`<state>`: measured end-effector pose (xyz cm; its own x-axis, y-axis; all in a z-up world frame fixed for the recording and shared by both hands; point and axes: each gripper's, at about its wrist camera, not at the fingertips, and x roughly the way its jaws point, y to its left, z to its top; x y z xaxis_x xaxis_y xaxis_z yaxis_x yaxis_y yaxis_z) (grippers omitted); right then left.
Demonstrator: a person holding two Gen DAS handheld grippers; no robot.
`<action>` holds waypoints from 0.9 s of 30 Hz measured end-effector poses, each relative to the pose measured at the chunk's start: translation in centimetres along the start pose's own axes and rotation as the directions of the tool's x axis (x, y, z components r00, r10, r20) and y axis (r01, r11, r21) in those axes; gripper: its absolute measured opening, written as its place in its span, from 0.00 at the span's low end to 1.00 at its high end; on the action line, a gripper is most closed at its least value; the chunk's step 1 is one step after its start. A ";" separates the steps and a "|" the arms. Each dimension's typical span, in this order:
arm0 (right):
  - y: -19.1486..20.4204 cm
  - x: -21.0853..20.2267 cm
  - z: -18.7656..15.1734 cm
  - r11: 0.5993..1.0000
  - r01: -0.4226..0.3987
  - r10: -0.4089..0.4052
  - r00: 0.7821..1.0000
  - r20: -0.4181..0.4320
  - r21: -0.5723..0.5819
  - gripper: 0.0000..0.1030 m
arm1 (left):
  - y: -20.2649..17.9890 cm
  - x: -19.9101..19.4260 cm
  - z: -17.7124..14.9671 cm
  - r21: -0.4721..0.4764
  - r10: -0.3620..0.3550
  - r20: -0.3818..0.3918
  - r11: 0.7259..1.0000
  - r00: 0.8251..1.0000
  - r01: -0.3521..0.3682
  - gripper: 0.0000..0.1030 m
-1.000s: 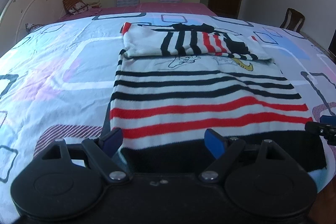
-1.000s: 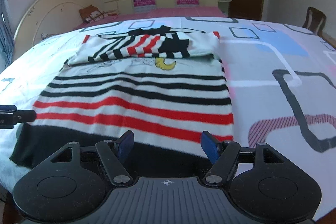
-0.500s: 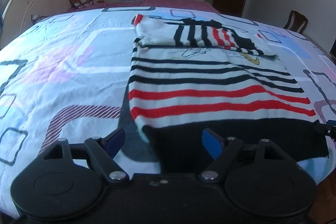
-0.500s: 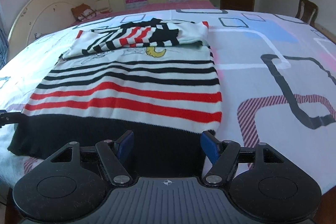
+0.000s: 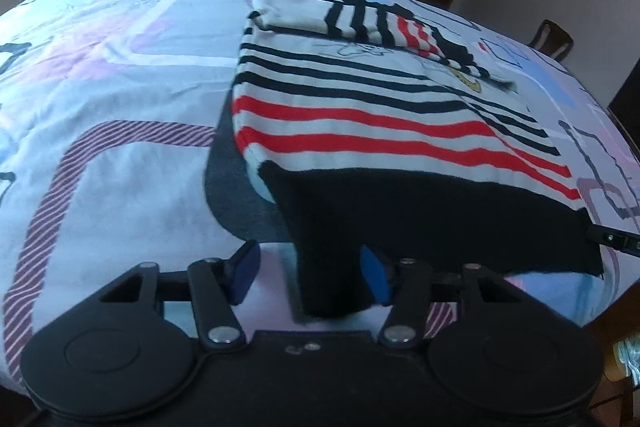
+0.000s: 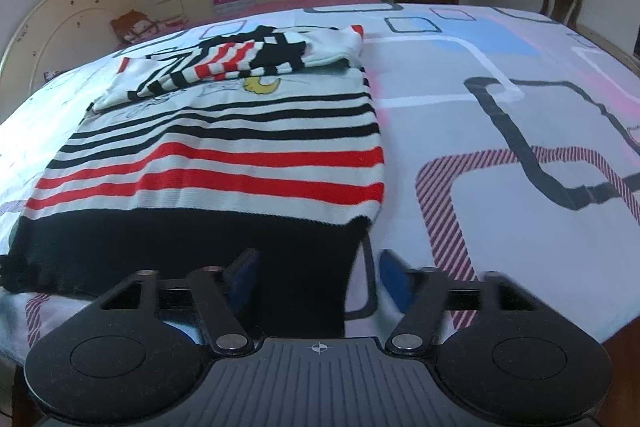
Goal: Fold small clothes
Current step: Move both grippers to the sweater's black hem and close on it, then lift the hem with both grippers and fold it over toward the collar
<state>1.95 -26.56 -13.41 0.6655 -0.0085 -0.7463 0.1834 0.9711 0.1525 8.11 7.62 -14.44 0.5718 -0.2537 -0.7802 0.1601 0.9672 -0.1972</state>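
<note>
Sweater [image 5: 380,115] lies flat on the patterned bedsheet [image 5: 120,167], striped body toward me, sleeves already folded across the top. Left wrist view: my left gripper [image 5: 310,277] has its jaws apart, and the near-left corner of the black hem band [image 5: 420,219] hangs up off the sheet between the blue pads [image 5: 376,277]. The cloth looks raised, yet the pads stand clear of each other; whether they truly pinch it I cannot tell. Tip of the other tool pokes in at the far hem corner.

Right wrist view: right gripper [image 6: 316,277] also wide apart, the hem's right corner draped between its pads [image 6: 394,281], cloth loose on one side only.

Step in hand, as I judge it: taking both hem corners for the bottom-to-top fold. Next move calls for closing both sets of fingers firmly, then carrying the hem evenly toward the folded sleeves [image 6: 240,61].
</note>
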 end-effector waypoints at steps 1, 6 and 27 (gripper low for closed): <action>-0.3 0.1 -0.1 1.000 -0.001 0.001 1.000 -0.006 0.014 0.40 | 0.0 0.1 0.0 -0.005 -0.008 -0.002 1.000 1.000 0.008 0.49; -1.4 0.7 -0.6 0.998 -0.004 0.007 0.999 -0.037 0.065 0.40 | -0.1 1.0 0.6 -0.016 -0.043 -0.006 0.999 0.999 0.043 0.39; -1.3 -0.5 5.6 0.968 -0.223 0.217 0.974 0.065 0.113 0.05 | -0.8 -1.1 7.1 -0.062 -0.173 0.123 0.981 0.977 0.182 0.06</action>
<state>5.46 -29.18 -9.61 0.7351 0.1870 -0.6517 0.1105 0.9153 0.3872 13.05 7.00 -9.21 0.6296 -0.4172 -0.6554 0.2110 0.9037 -0.3726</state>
